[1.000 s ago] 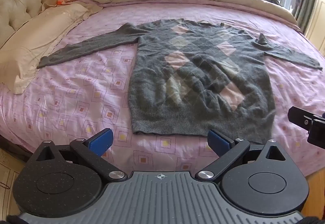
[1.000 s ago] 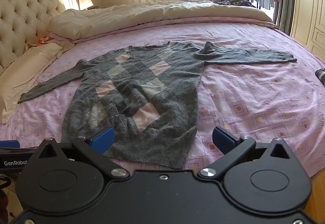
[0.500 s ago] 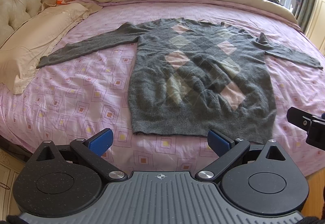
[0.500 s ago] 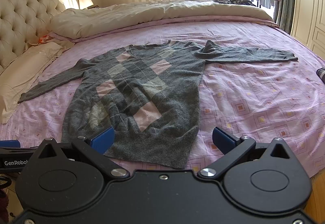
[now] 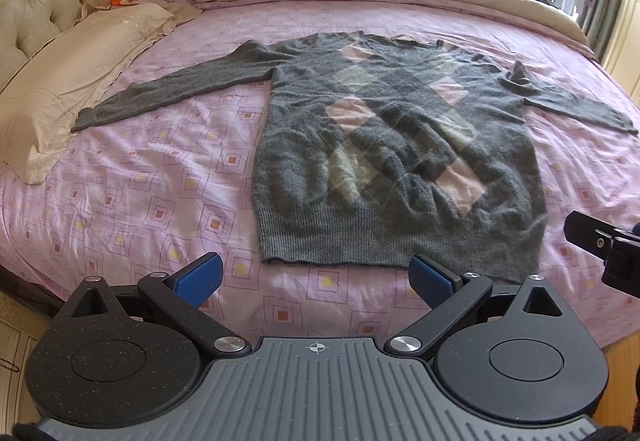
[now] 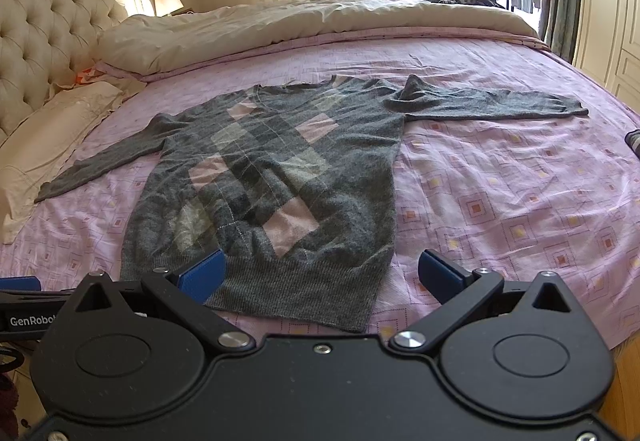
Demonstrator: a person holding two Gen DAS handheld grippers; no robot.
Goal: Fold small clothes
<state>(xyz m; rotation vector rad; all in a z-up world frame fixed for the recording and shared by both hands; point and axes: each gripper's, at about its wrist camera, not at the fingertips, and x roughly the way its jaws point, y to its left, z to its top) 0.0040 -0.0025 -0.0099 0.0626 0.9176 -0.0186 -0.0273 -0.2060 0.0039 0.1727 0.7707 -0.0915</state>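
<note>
Sweater (image 5: 396, 145) lies flat ahead of me, hem nearest, collar far; both left gripper (image 5: 316, 277) and right gripper (image 6: 322, 275) spread, empty, equally near.

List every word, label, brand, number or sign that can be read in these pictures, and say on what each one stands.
"GenRobo": white letters on the black body of the left claw, seen at the left edge of the right wrist view; the frame edge cuts the word off, so the rest cannot be read.
No other text is readable: the sweater, the sheet and the right claw show none.
</note>
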